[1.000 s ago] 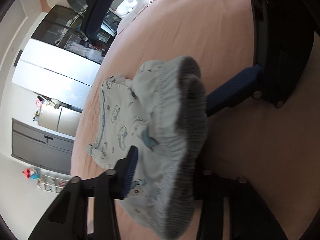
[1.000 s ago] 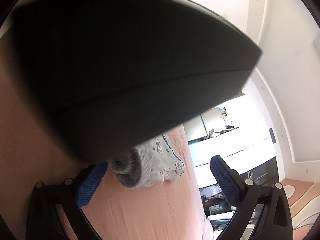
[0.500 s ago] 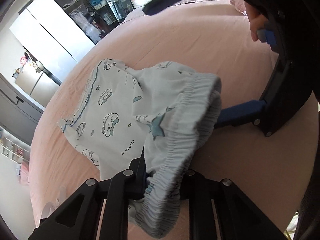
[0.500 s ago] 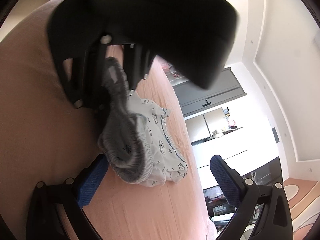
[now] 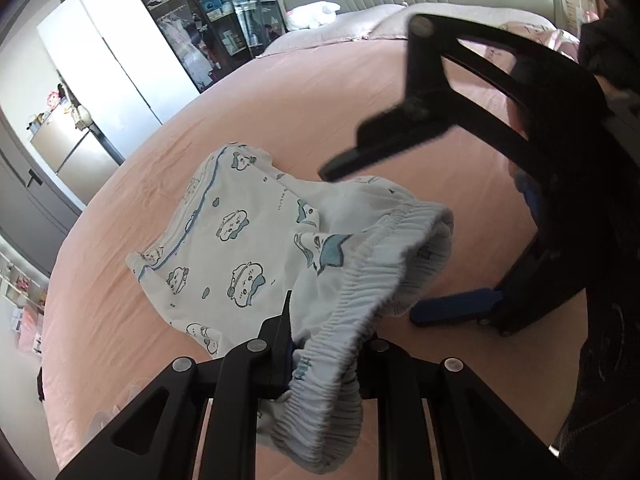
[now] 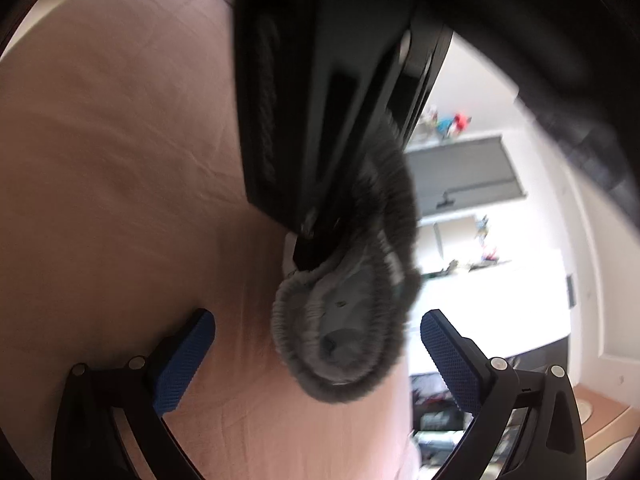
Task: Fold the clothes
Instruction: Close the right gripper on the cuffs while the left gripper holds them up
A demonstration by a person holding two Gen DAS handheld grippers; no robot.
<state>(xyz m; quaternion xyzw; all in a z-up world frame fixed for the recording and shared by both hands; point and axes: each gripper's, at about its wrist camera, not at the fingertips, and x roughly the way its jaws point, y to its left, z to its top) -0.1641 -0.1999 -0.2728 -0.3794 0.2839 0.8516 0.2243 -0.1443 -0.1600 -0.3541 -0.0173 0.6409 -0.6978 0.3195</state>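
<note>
Pink bedsheet (image 5: pixel 360 120) lies under printed shorts (image 5: pixel 248 240); left gripper (image 5: pixel 320 354) clamps their waistband (image 5: pixel 360 300), lifting it so right gripper (image 6: pixel 316 354), fingers spread, can take hold.

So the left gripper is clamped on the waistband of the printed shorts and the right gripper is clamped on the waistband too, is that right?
Not quite. The left gripper is clamped on the waistband of the printed shorts, but the right gripper is open: the right wrist view shows its blue pads spread on either side of the waistband, not closed on it.
</note>
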